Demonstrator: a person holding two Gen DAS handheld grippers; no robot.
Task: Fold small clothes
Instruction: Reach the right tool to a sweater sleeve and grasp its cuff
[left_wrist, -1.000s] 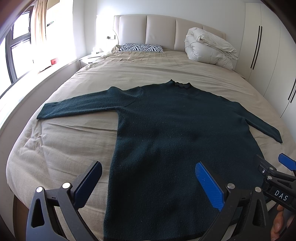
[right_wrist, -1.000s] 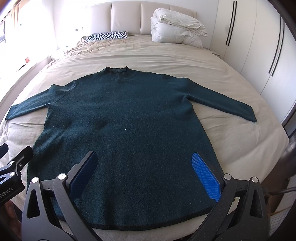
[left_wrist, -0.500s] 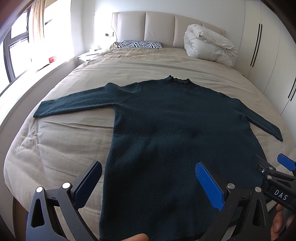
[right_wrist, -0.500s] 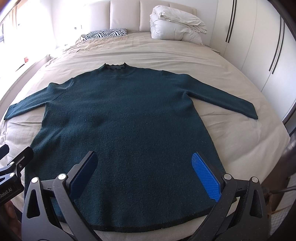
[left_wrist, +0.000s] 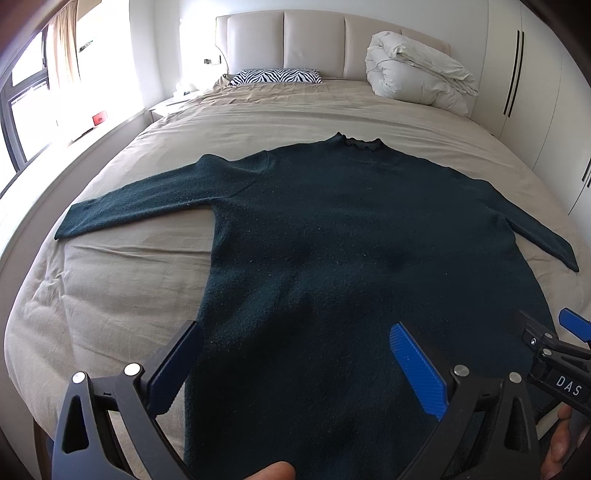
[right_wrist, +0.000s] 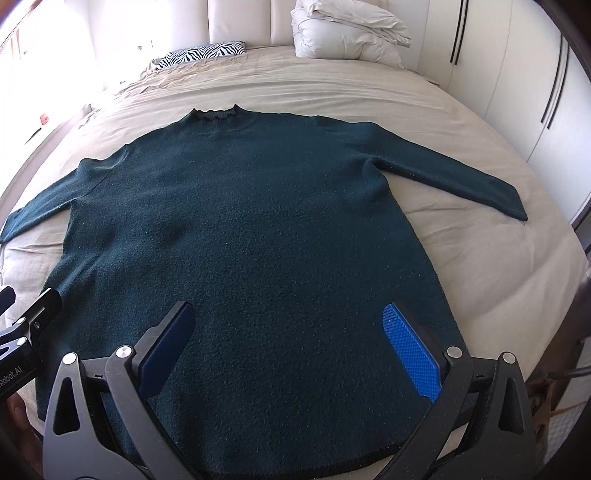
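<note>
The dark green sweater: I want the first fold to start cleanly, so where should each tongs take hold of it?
The dark green sweater lies flat, sleeves spread, hem nearest. Probably best: pinch each cuff, the left tongs at the left cuff and the right tongs at the right cuff. Come in low from the outer sides, since the thin edges lie free on the bed.

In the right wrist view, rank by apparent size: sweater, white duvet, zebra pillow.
1. dark green sweater, by far the largest, though nearest the camera.
2. folded white duvet.
3. zebra pillow, smallest; both lie far back, so true sizes are unsure.
</note>
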